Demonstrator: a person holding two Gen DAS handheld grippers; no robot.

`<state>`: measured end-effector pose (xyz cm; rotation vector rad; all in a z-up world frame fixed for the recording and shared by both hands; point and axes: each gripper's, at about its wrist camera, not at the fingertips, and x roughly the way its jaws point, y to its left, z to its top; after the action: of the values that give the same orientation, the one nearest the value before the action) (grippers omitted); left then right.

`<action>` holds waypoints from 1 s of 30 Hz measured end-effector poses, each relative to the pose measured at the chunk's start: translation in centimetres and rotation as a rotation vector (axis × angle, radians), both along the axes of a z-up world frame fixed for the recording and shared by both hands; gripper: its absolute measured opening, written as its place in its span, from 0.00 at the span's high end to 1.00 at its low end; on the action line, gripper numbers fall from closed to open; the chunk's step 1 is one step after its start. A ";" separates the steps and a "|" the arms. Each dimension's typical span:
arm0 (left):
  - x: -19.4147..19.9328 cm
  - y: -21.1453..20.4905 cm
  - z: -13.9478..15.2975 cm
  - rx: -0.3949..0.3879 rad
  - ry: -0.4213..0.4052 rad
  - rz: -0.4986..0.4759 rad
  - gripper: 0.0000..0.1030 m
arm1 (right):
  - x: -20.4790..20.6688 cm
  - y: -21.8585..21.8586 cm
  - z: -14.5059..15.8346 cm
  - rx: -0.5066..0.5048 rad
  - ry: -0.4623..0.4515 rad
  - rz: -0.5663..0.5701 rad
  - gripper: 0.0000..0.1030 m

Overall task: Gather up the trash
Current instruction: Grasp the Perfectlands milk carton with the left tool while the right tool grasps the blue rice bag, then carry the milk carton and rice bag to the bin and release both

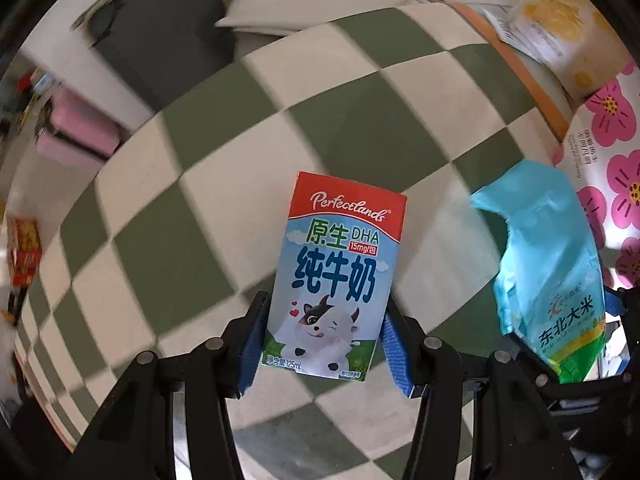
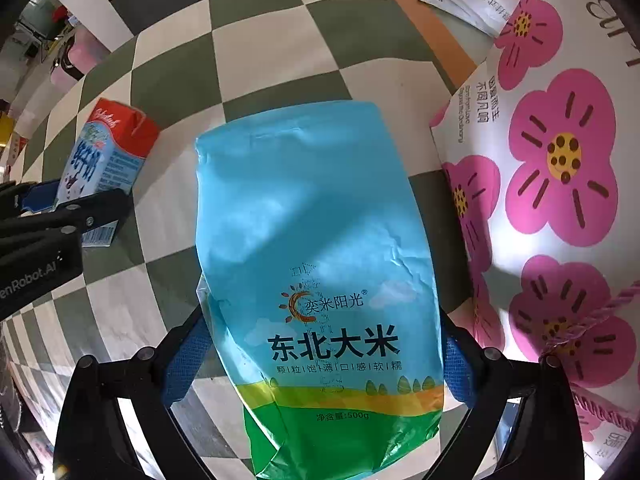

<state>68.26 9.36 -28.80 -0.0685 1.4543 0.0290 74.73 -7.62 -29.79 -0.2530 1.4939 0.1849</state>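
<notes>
A small milk carton (image 1: 336,264), red-topped with a cartoon cow, lies on the green and white checked mat (image 1: 192,216). My left gripper (image 1: 324,300) points down over it, and both blue pads press on the carton's sides. The right wrist view shows that carton (image 2: 100,156) at the left, with the left gripper (image 2: 60,216) on it. A blue and green rice bag (image 2: 316,240) lies flat between the fingers of my right gripper (image 2: 322,316). The jaws stand wide; a strip of mat shows between the left pad (image 2: 184,360) and the bag. The left wrist view has the bag (image 1: 552,256) at the right.
A white paper bag with pink flowers (image 2: 560,152) stands close on the right of the rice bag. White and yellow packets (image 1: 552,28) lie beyond the mat at the top right. Off the mat to the left are a pink object (image 1: 80,132) and a red box (image 1: 24,256).
</notes>
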 end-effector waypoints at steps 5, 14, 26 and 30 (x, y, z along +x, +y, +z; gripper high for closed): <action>-6.6 1.6 0.3 0.029 0.015 0.163 0.52 | -0.1 1.3 -0.4 0.014 0.019 0.014 0.04; -22.0 1.9 -0.1 -0.048 0.109 0.460 0.52 | -6.2 0.9 -0.3 0.071 0.109 0.109 0.04; -22.0 -1.1 -0.2 -0.063 0.142 0.436 0.50 | -10.3 0.5 -2.4 0.014 0.203 0.164 0.03; -21.3 1.6 1.2 -0.110 0.099 0.487 0.50 | -9.7 0.7 -2.3 -0.007 0.175 0.200 0.03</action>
<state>46.97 11.00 -27.57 -0.5158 1.5081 0.3544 65.06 -6.92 -32.06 -0.4004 1.6422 0.3694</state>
